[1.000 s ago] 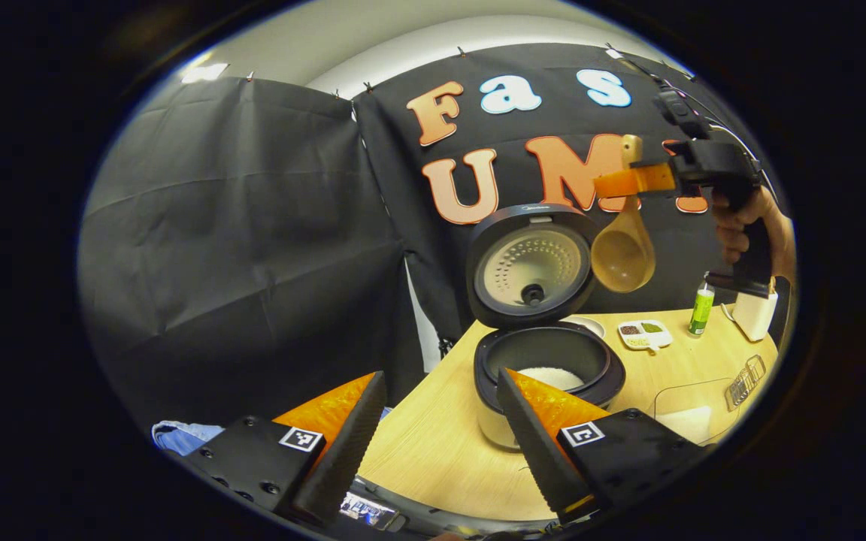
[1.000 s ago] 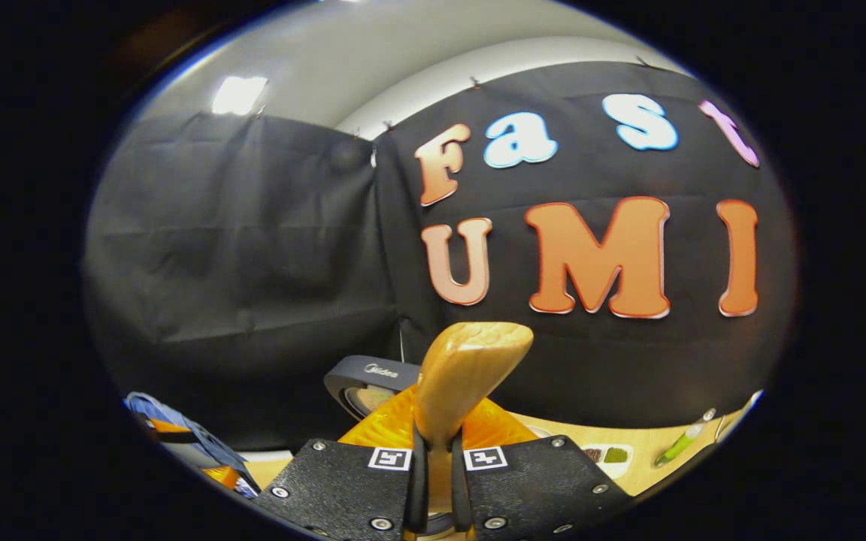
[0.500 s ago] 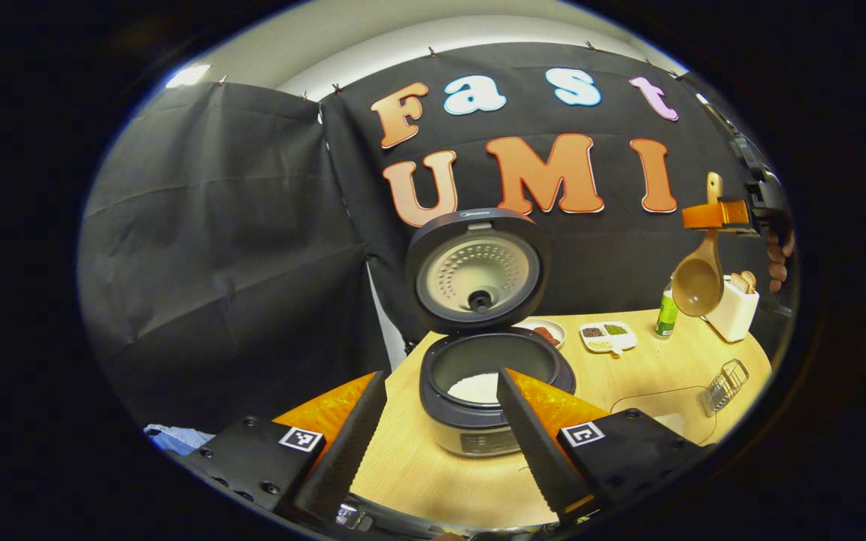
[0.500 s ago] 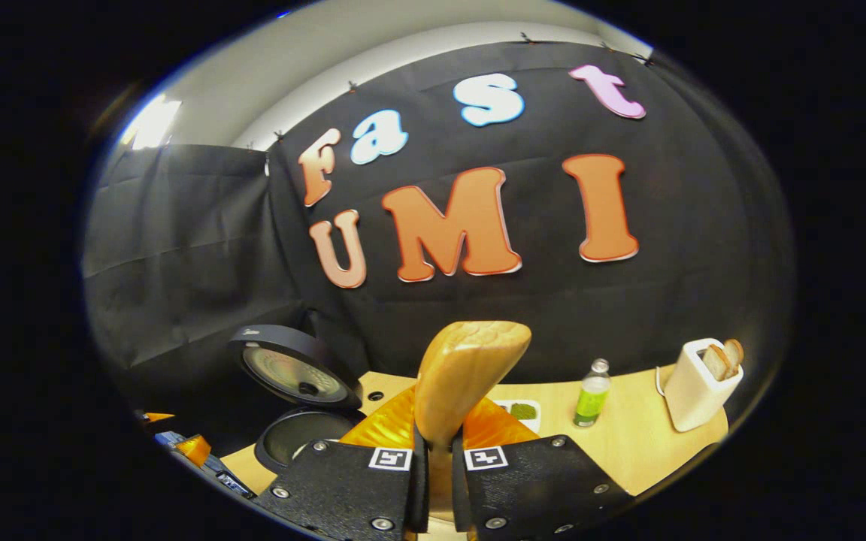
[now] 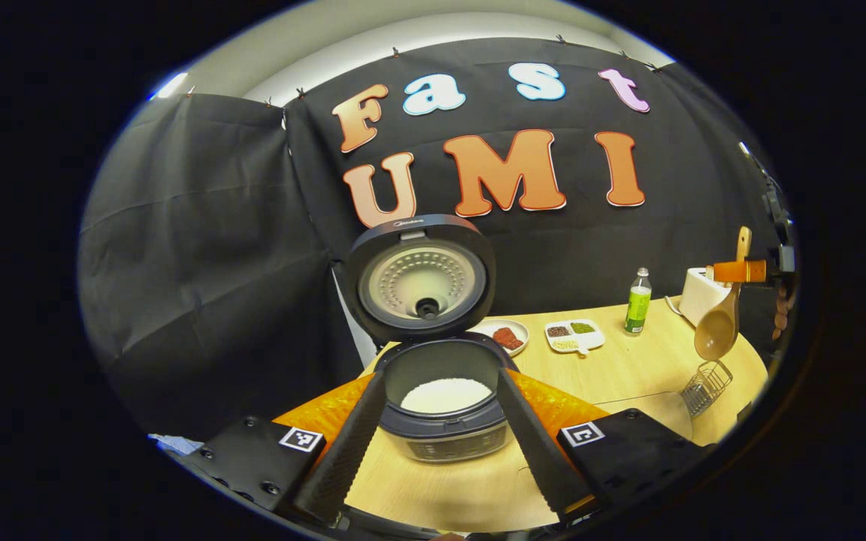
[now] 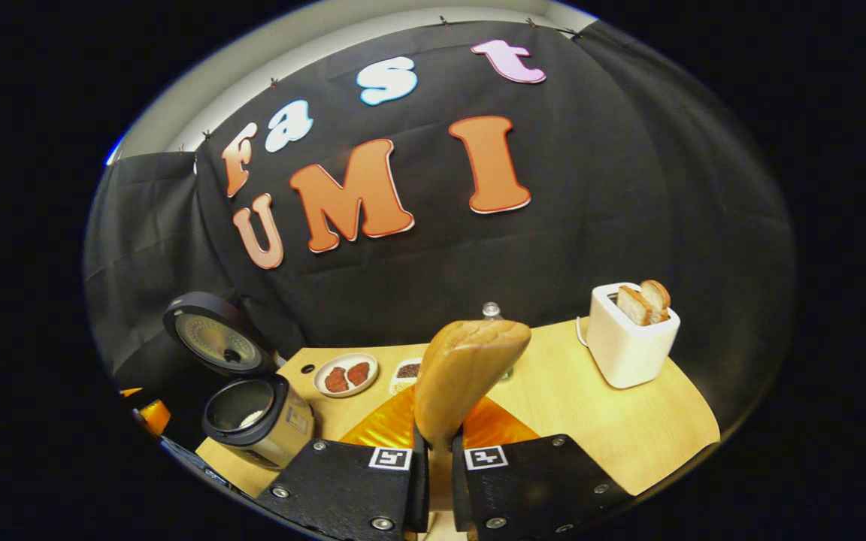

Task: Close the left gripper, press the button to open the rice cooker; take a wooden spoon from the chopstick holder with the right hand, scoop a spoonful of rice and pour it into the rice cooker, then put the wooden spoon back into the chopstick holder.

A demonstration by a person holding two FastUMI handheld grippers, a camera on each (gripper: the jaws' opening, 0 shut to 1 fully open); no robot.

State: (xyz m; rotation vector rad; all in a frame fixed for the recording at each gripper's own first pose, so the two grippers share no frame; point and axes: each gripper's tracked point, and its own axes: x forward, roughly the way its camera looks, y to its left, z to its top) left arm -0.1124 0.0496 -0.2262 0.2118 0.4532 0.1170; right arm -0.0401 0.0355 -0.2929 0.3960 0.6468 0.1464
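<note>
Over the table's right edge — spoon: the wooden spoon [image 5: 719,327] hangs bowl-down above the wire chopstick holder [image 5: 706,385], handle up, lined up, I'd say, for a straight drop back into it.
Right gripper: the right gripper [image 6: 433,458] has both fingers pinched on the spoon handle, its butt end rising in the right gripper view; gripping high leaves the bowl free to go in first.
Rice cooker: the rice cooker [image 5: 444,409] sits near the table's front-left edge, lid [image 5: 419,276] standing upright, white rice [image 5: 444,393] inside. The pour looks done.
Left gripper: the left gripper [image 5: 440,443] is wide open, holding nothing, its fingers framing the cooker but apart from it; idle, by the look of it.
Back edge: a plate [image 5: 507,335], a divided dish [image 5: 574,334], a green bottle [image 5: 637,302] and a toaster [image 6: 628,330] with bread stand clear of the spoon's path.
Risk: the bowl could snag the wire rim.
</note>
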